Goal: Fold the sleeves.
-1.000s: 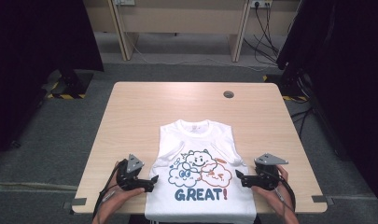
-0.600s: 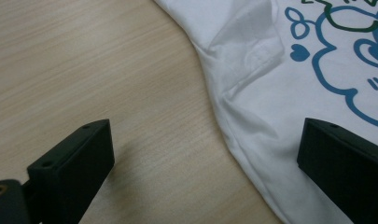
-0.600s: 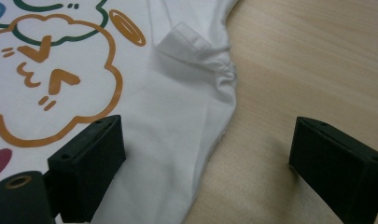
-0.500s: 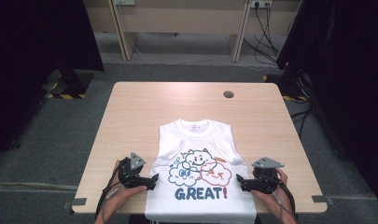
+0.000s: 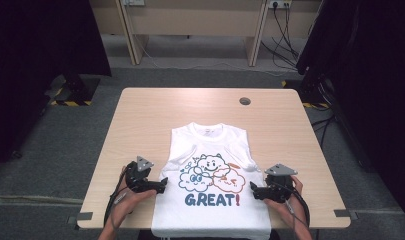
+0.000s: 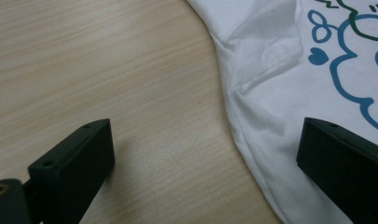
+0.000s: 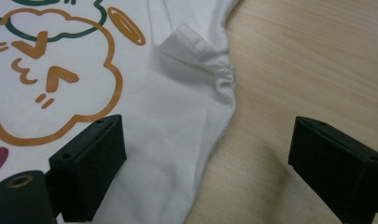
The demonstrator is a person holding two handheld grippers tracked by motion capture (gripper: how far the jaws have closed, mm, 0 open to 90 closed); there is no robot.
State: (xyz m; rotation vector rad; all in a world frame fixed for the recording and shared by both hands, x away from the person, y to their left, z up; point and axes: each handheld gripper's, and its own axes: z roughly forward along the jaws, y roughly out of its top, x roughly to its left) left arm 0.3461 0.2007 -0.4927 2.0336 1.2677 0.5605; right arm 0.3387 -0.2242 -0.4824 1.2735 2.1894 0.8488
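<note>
A white T-shirt (image 5: 210, 170) with cartoon clouds and the word GREAT! lies flat on the wooden table (image 5: 210, 112), its sleeves folded in and its hem at the near edge. My left gripper (image 5: 163, 184) is at the shirt's left side edge, jaws wide open. In the left gripper view its jaws (image 6: 200, 163) straddle the T-shirt's edge (image 6: 266, 116), one over bare wood, one over cloth. My right gripper (image 5: 252, 190) mirrors it at the right side edge, open. In the right gripper view the T-shirt's side seam (image 7: 191, 116) runs between the gripper's (image 7: 207, 163) spread jaws.
A small round dark cable hole (image 5: 245, 101) sits in the far right part of the table. Desks (image 5: 195, 20) and cables (image 5: 285, 35) stand on the grey floor beyond. Dark curtains (image 5: 35, 50) hang at both sides. Bare wood shows left, right and beyond the shirt.
Both grippers have stayed nearly still at the shirt's side edges. The shirt lies as it did.
</note>
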